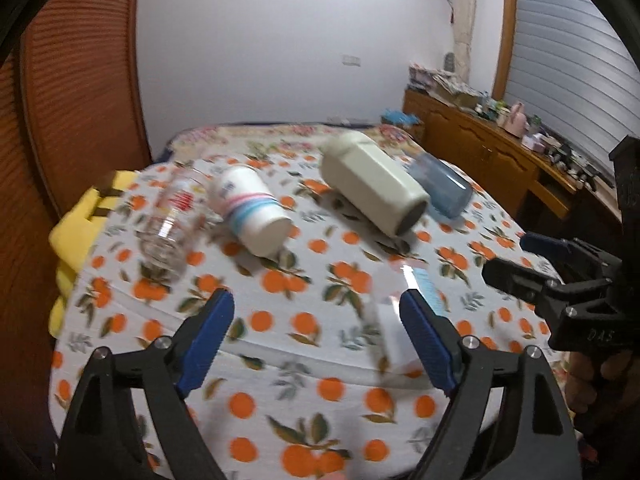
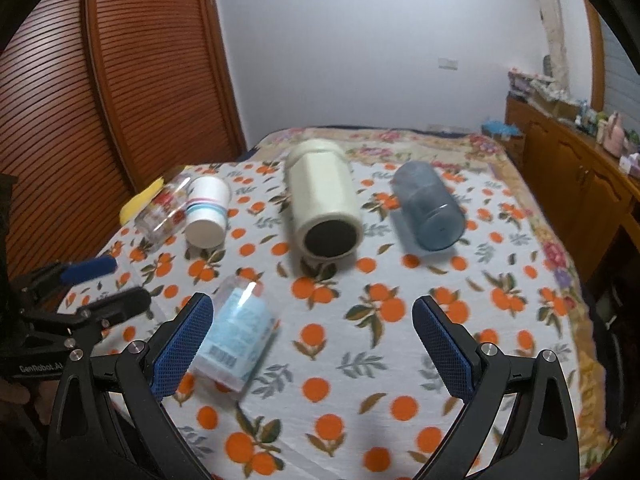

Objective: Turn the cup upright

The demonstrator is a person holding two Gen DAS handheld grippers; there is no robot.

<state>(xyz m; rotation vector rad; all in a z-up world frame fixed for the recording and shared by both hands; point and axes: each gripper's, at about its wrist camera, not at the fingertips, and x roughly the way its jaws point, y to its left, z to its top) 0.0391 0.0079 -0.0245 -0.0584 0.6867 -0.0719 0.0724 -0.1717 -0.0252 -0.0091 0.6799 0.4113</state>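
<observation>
Lying on their sides on the orange-print tabletop (image 2: 360,344) are five cups; none is upright yet. The left tongs (image 1: 316,320) and right tongs (image 2: 312,332) are both spread wide, grasping nothing. The clear labelled cup (image 2: 236,336) is lying nearest, just beside both. Risk: a sideways nudge could roll it off the near edge. Only the right view is showing the cream cup's (image 2: 324,208) dark opening head-on.

Motion blur smears the clear cup (image 1: 394,316) beside the glass (image 1: 170,220).
</observation>
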